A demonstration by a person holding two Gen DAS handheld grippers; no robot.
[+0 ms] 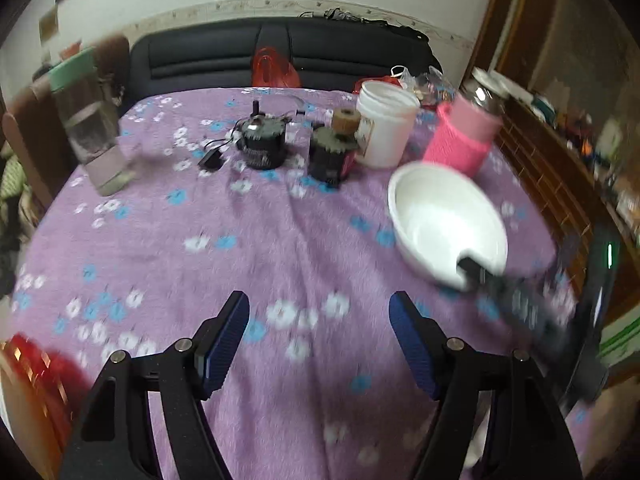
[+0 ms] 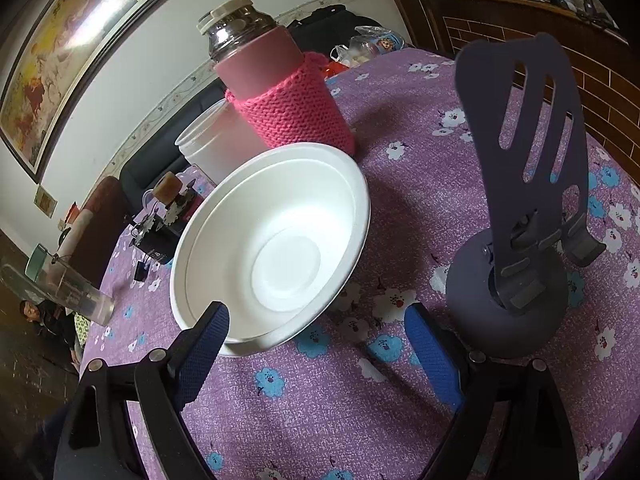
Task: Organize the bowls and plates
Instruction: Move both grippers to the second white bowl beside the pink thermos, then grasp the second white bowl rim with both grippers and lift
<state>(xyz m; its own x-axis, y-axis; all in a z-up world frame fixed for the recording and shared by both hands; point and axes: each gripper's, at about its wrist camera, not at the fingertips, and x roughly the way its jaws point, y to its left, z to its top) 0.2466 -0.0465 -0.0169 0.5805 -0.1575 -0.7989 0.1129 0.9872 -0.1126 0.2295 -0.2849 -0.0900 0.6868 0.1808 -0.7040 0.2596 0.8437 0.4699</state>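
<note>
A white bowl (image 1: pixel 444 216) sits on the purple flowered tablecloth (image 1: pixel 248 240) at the right; it fills the middle of the right wrist view (image 2: pixel 276 240). My left gripper (image 1: pixel 320 340) is open and empty, low over the cloth, left of and nearer than the bowl. My right gripper (image 2: pixel 316 344) is open, its left finger (image 2: pixel 204 344) over the bowl's near rim, the right finger outside the bowl. In the left wrist view a right finger (image 1: pixel 472 268) reaches over the bowl's near rim. No plates show.
Behind the bowl stand a flask in a pink knit sleeve (image 2: pixel 288 100), a white tub (image 1: pixel 384 124), dark gadgets (image 1: pixel 260 144) and a clear bottle (image 1: pixel 88 128). A dark phone stand (image 2: pixel 520 216) stands right of the bowl. A red object (image 1: pixel 36 380) lies near left.
</note>
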